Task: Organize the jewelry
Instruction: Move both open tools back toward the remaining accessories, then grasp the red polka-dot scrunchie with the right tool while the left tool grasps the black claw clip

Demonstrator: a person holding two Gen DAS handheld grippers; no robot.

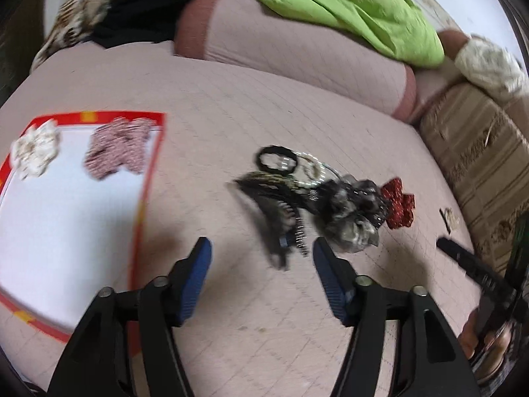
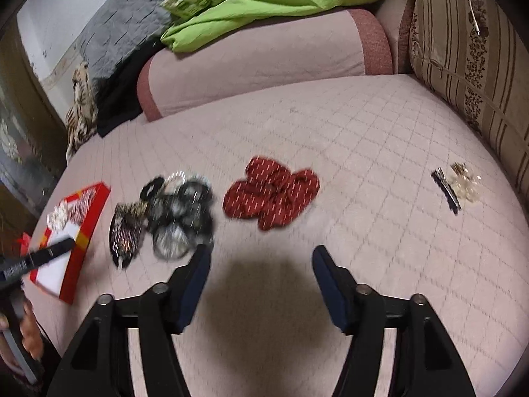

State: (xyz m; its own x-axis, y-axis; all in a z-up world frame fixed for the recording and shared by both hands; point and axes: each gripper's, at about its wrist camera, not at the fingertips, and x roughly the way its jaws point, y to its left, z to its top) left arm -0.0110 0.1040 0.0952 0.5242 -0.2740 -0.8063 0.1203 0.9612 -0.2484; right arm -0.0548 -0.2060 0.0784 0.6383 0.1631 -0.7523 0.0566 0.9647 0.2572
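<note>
A pile of hair accessories lies on the pink quilted sofa seat: a black claw clip [image 1: 274,205], a black elastic [image 1: 274,160], silver bangles [image 1: 314,172], a grey scrunchie [image 1: 350,218] and a red dotted scrunchie [image 1: 398,206]. In the right wrist view the red scrunchie [image 2: 271,195] lies apart from the dark pile [image 2: 172,211]. A red-rimmed white box [image 1: 66,218] holds a white scrunchie [image 1: 34,150] and a pink patterned scrunchie [image 1: 117,147]. My left gripper [image 1: 261,254] is open and empty just before the claw clip. My right gripper [image 2: 261,258] is open and empty before the red scrunchie.
A small hair clip with a gold ornament [image 2: 458,188] lies at the right, near a striped cushion [image 2: 469,66]. A green blanket [image 2: 264,3] lies on the sofa back. The other gripper shows at the view edges [image 1: 469,261] [image 2: 36,258].
</note>
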